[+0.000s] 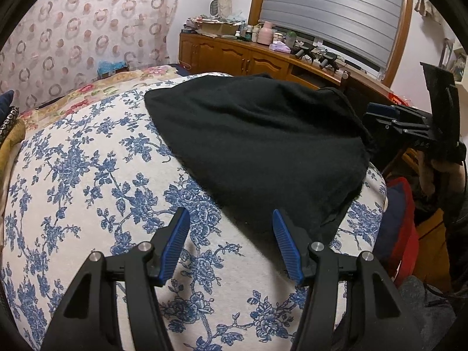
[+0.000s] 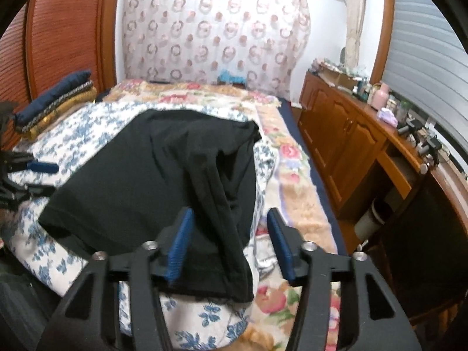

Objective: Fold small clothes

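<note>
A black garment (image 1: pixel 257 146) lay spread across a blue-and-white floral quilt (image 1: pixel 87 175) on the bed, its cloth bunched and folded over on itself along one side. In the right wrist view a loose fold of it ran down toward the camera and lay between the blue pads of the right gripper (image 2: pixel 229 228), whose jaws stood about half open; the fold lay against the left pad, well apart from the right one, so the pads did not press it.

The left gripper (image 1: pixel 231 228) hung over the quilt at the garment's near corner, its jaws likewise about half open and holding nothing, with the right pad just over the black edge and the left pad over bare quilt.

Beyond the quilt lay a peach rose-patterned blanket (image 2: pixel 204 93). A stack of folded clothes (image 2: pixel 55 99), dark blue on top of mustard, sat at the quilt's far left by a wooden headboard (image 2: pixel 67 29). A ring-patterned curtain (image 2: pixel 216 29) hung behind the bed, and a wooden sideboard (image 2: pixel 345 134) cluttered with bottles and small items ran under the shuttered window (image 1: pixel 333 8).
</note>
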Demonstrator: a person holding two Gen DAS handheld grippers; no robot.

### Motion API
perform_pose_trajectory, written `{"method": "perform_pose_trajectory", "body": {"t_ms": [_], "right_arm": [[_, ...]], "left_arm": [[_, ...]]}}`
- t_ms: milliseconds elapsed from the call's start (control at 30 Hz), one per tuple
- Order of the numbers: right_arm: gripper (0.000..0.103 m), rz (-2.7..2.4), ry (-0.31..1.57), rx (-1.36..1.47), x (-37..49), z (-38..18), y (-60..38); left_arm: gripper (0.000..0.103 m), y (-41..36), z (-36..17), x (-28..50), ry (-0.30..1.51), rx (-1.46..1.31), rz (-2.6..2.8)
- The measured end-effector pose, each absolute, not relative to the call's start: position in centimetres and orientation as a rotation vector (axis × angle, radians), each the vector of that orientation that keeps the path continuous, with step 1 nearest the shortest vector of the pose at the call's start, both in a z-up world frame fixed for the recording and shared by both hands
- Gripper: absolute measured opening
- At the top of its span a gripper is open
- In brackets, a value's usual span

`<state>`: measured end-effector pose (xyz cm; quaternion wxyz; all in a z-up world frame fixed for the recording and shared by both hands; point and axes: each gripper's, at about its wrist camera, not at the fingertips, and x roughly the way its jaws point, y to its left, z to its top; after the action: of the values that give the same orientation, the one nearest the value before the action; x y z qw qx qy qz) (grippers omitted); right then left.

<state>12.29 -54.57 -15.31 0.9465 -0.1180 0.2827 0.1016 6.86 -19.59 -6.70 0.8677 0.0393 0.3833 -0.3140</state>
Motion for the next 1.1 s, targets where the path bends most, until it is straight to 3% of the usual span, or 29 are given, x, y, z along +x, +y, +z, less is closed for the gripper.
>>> {"method": "perform_pose_trajectory", "body": {"t_ms": [533, 767, 1033, 1100], "right_arm": [[0.056, 0.368, 0.642, -0.271, 13.0, -18.2, -49.3], [0.067, 0.405, 0.674, -0.277, 13.0, -19.2, -48.8], [0.071, 0.424, 0.699, -0.293, 12.8, -20.0, -48.5], [0.072, 0.433, 0.700, -0.292, 12.6, -20.0, -48.5]], "left_arm": [[0.058, -20.8, -7.4, 6.3, 0.829, 0.081, -0.708], [0.058, -21.2, -8.0, 6.2, 0.856, 0.071, -0.739], [0.056, -22.0, -7.7, 5.6, 0.874, 0.060, -0.816], [0.051, -22.4, -8.1, 5.6, 0.887, 0.080, -0.803]]}}
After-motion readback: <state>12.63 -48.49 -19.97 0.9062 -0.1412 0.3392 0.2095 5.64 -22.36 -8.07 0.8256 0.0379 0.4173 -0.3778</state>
